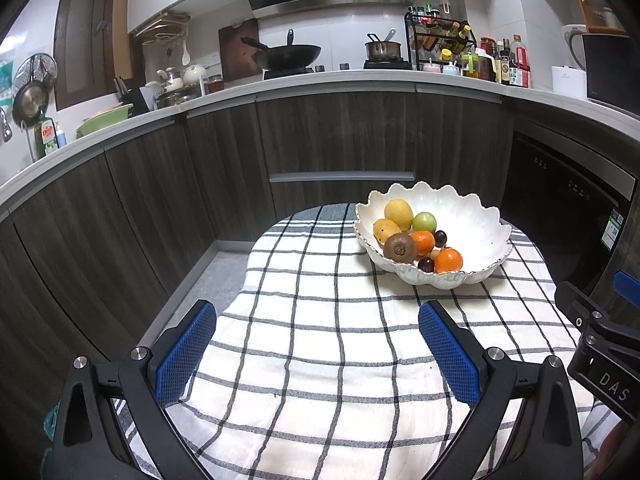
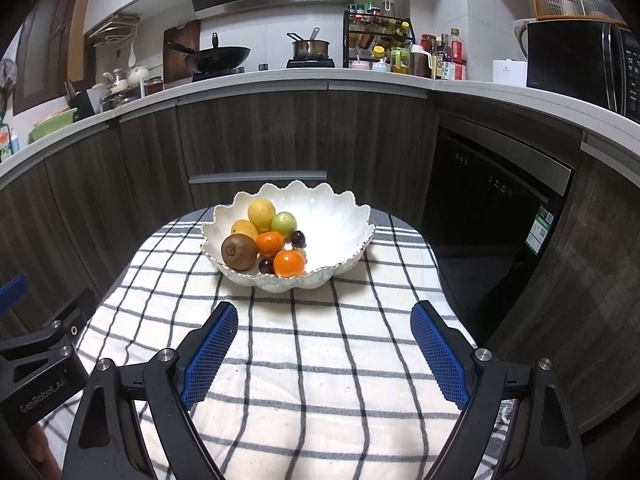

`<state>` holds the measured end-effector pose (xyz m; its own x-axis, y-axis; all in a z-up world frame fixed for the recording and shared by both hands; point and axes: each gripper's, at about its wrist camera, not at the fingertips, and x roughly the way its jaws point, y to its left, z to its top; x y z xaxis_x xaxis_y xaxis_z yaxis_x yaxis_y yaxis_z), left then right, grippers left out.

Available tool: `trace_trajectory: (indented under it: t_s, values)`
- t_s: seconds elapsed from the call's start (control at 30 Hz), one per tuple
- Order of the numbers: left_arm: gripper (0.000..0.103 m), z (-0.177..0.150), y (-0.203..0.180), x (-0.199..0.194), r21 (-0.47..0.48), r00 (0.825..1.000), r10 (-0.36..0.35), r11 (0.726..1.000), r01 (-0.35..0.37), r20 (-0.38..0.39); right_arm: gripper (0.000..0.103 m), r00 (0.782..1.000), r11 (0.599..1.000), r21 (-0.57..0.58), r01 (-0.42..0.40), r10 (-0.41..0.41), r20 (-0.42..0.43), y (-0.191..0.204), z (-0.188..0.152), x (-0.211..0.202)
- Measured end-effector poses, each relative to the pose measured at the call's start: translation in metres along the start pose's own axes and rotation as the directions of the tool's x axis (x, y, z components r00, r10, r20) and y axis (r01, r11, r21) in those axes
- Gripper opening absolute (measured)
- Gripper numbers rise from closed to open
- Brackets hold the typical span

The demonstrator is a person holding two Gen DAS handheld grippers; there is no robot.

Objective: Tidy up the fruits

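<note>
White bowl: a scalloped porcelain bowl [image 2: 320, 216] with a thin gilt rim sits on the checked cloth [image 2: 320, 360], toward the table's far edge, and it alone stands on the cloth.
Fruit pile: every fruit visible is already in the bowl, crowded against its near-left wall, which leaves the right half of the basin bare; probably they rolled or were set down from that side.
Pieces: a brown kiwi [image 2: 239, 252] at the near-left rim, two tangerines [image 2: 289, 263] beside it, a yellow lemon [image 2: 261, 215] and a smaller yellow fruit [image 2: 245, 229] behind, a green fruit [image 2: 284, 223] toward the middle, and two dark grapes [image 2: 297, 238] tucked among them.
Left gripper [image 1: 318, 352]: blue pads spread wide with only cloth between them, hovering over the near-left part of the table, the bowl ahead and to its right.
Right gripper [image 2: 324, 350]: pads likewise spread apart and holding nothing, aimed almost straight at the bowl from the near edge.
Why held so: both tongs point down at the cloth with jaws apart, which reads as either a ready stance before a pick or a rest after the last drop.
Progress: judging by the bare cloth, the gathering looks nearly or fully done.
Risk: the pile leans on one wall, so a nudge there could roll the round pieces.
</note>
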<state>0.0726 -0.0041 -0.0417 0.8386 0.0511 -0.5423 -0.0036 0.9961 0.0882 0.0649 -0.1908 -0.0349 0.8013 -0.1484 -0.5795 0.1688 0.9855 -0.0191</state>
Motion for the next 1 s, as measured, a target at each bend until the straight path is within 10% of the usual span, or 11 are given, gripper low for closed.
trace_trajectory:
  t_s: [1.0]
  values:
    - [0.103, 0.0002, 0.0009, -0.0008, 0.001, 1.0, 0.0, 1.0, 0.0, -0.003, 0.089, 1.0, 1.0, 0.001, 0.004, -0.004, 0.008, -0.0012, 0.0028, -0.0039]
